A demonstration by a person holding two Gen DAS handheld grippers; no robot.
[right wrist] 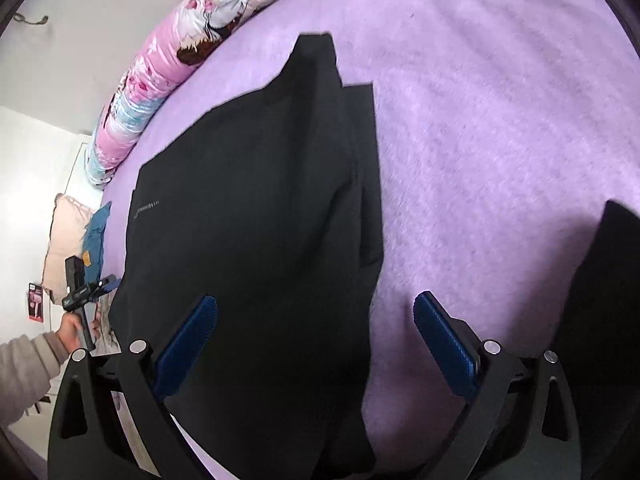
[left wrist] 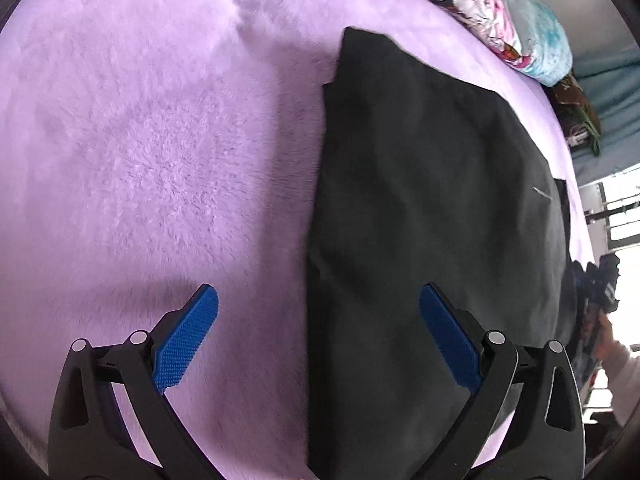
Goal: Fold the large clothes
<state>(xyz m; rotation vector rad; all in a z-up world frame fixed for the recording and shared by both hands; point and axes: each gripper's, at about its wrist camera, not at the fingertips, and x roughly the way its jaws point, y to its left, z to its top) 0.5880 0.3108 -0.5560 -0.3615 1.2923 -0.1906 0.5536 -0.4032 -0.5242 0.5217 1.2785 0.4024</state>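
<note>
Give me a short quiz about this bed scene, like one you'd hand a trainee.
1. True or false: the left gripper is clamped on the black fabric garment.
2. What does the garment lie on? A) fluffy lilac blanket B) wooden floor C) glass table
3. Fill in: along the blanket's far edge lies a pink printed ____.

Key
1. False; both it and the right gripper are open, holding nothing.
2. A, the fluffy lilac blanket.
3. Pillow: the pink printed pillow.

Left hand-held gripper (left wrist: pixel 318 314) gapes above seemingly folded black garment (left wrist: pixel 432 208) on purple blanket (left wrist: pixel 152 152).
</note>
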